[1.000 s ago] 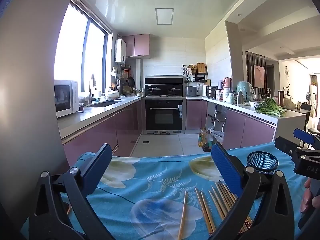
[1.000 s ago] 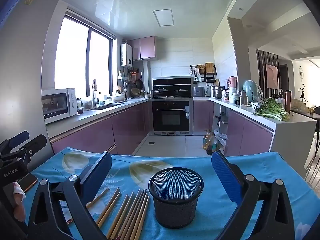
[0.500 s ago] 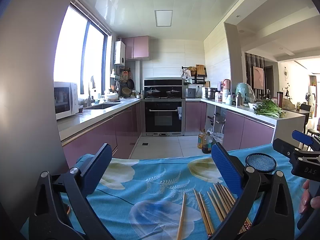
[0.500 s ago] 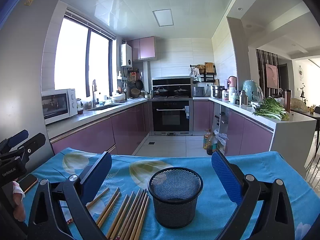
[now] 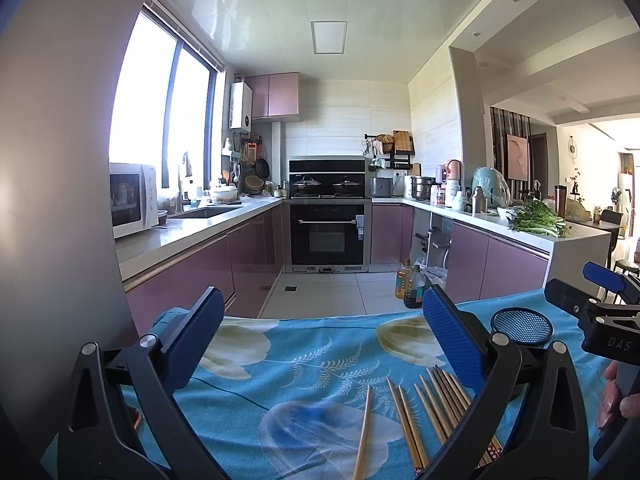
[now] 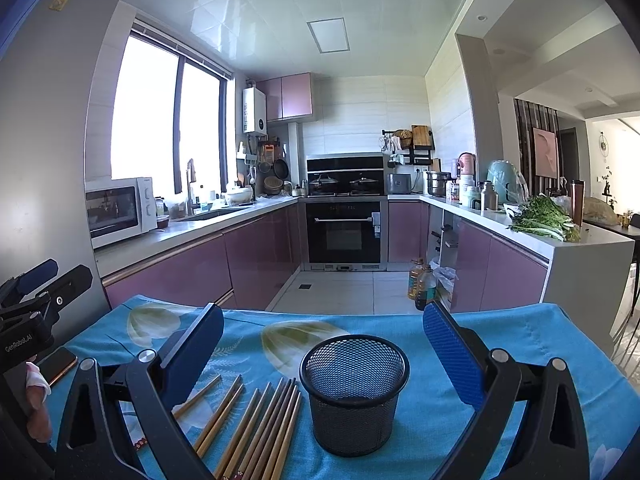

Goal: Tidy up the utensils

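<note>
Several wooden chopsticks [image 6: 260,420] lie side by side on the blue floral tablecloth [image 6: 520,344], just left of an upright, empty black mesh cup [image 6: 354,394]. My right gripper [image 6: 324,346] hovers open above the cloth with the cup between and just below its blue pads. In the left wrist view the same chopsticks [image 5: 424,412] lie at lower right, one loose stick [image 5: 362,432] apart from them. My left gripper [image 5: 320,328] is open and holds nothing. The mesh cup [image 5: 522,326] shows behind its right finger.
A phone [image 6: 58,364] lies on the cloth at far left by a hand. A tall grey fridge side fills the left. Beyond the table's far edge are the kitchen floor, oil bottles [image 6: 422,284] and purple cabinets.
Both grippers stay open and nearly still. The left wrist view has tipped down very slightly; chopsticks and cup have not moved.
</note>
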`<state>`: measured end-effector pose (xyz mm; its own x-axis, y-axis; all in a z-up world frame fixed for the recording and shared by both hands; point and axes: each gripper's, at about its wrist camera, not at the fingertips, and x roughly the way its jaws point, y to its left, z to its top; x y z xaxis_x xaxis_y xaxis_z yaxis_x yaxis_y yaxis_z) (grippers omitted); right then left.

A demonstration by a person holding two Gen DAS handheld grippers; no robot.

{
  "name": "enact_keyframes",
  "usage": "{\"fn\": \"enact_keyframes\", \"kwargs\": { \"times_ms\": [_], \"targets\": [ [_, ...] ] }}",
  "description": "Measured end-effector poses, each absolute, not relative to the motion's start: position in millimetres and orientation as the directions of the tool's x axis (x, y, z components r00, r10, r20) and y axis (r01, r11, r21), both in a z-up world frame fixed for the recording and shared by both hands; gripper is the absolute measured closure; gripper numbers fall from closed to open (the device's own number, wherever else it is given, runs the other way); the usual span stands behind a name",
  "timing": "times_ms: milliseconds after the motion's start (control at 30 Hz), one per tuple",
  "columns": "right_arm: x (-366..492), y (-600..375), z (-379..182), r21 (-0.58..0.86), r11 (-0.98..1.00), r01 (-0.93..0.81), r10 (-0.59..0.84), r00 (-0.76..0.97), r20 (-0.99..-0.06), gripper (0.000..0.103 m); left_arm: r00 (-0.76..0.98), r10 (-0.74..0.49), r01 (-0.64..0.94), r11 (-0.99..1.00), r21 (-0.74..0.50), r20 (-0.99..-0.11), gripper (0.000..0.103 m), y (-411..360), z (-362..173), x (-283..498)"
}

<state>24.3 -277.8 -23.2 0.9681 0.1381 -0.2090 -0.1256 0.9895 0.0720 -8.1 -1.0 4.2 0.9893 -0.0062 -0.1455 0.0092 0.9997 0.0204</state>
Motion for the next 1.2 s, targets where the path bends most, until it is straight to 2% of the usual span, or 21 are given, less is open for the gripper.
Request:
{"fn": "enact_keyframes", "kwargs": {
  "times_ms": [1200],
  "targets": [
    [24.0, -278.5, -27.3, 0.079, 0.989, -0.125, 0.139, 0.968, -0.208, 0.006, 0.989, -0.004, 0.007, 1.0, 0.017, -0.146, 0.005, -0.8, 4.1, -9.3]
  ]
}}
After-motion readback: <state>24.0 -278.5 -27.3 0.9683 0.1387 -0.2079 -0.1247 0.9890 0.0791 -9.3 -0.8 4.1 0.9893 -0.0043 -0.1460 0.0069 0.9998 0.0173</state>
